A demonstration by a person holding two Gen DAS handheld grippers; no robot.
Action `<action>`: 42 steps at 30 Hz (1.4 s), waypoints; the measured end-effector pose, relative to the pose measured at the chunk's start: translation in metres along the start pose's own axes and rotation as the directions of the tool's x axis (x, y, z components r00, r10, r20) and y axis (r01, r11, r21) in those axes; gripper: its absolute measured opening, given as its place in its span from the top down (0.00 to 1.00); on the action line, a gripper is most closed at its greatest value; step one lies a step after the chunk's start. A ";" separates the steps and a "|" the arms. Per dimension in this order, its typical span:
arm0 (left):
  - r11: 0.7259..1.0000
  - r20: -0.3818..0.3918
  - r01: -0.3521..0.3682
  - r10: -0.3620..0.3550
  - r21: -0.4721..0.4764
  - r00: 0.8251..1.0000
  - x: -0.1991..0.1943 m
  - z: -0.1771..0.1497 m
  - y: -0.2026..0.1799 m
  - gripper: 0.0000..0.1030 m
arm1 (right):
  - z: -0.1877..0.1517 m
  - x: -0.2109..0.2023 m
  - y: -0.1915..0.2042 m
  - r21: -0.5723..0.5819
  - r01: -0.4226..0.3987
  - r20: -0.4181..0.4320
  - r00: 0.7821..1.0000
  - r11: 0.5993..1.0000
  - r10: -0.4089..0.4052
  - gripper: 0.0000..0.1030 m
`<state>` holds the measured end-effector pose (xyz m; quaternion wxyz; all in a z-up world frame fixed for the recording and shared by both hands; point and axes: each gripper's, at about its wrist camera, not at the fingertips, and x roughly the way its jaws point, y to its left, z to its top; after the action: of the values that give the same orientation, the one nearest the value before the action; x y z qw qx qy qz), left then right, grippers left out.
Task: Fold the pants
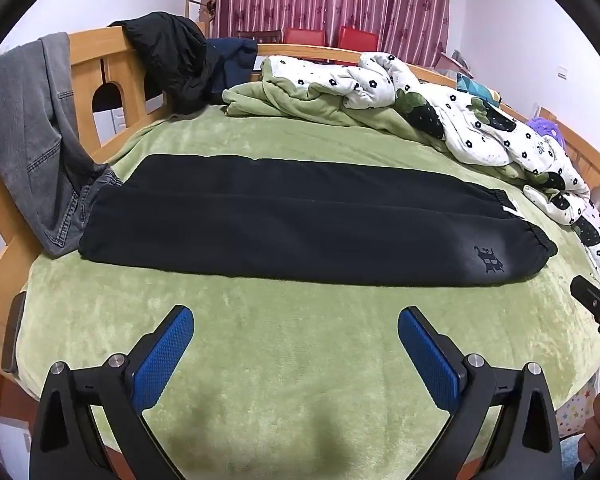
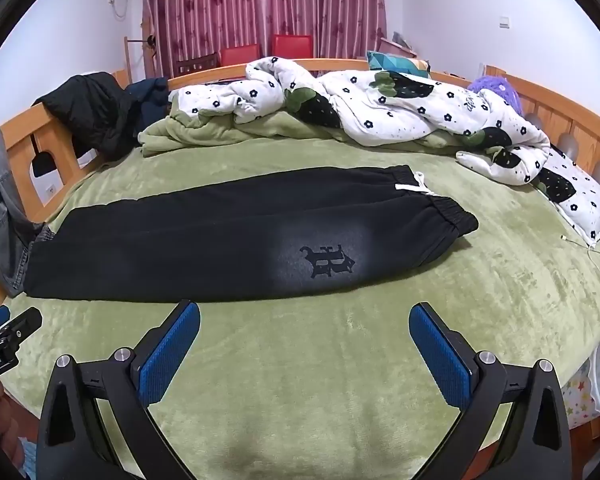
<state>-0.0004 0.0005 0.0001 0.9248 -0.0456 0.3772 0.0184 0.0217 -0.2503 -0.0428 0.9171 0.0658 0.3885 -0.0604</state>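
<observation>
Wide green bed (image 1: 260,340), wooden frame all round. Rumpled flowered quilt (image 2: 380,112) heaped along the far side, well clear of the pants (image 2: 220,240), which lie flat mid-bed, legs together, waistband to the right. Grey jeans (image 1: 32,140) droop off the rail, touching the cuffs. Left hand-held gripper (image 1: 296,340) and right hand-held gripper (image 2: 304,336) both hover spread wide, empty, just short of the near edge of the pants.

Partly cut-off white lettering "enRobot.AI" on the black body of the left gripper (image 2: 10,330), at the left edge of the right wrist view. Ornate letter-like emblem, not clearly readable, on the black pants (image 2: 328,261). Script on the quilt (image 2: 476,102) too small to read.
</observation>
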 end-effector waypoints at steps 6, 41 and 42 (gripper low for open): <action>1.000 0.007 -0.007 0.007 0.005 1.000 -0.001 0.001 -0.001 0.00 | 0.000 -0.001 0.000 0.004 0.003 0.007 1.000 1.000 -0.003 0.00; 1.000 -0.001 -0.024 0.024 -0.002 1.000 -0.008 0.019 0.010 0.00 | 0.003 -0.007 -0.005 0.049 -0.009 0.055 0.998 0.999 0.007 0.02; 1.000 0.000 -0.030 0.030 -0.004 1.000 -0.008 0.021 0.011 0.00 | 0.004 -0.007 -0.003 0.050 -0.008 0.070 0.998 0.999 0.005 0.02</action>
<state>0.0078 0.0131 0.0204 0.9244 -0.0418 0.3776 0.0331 0.0188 -0.2539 -0.0354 0.9283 0.0878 0.3546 -0.0694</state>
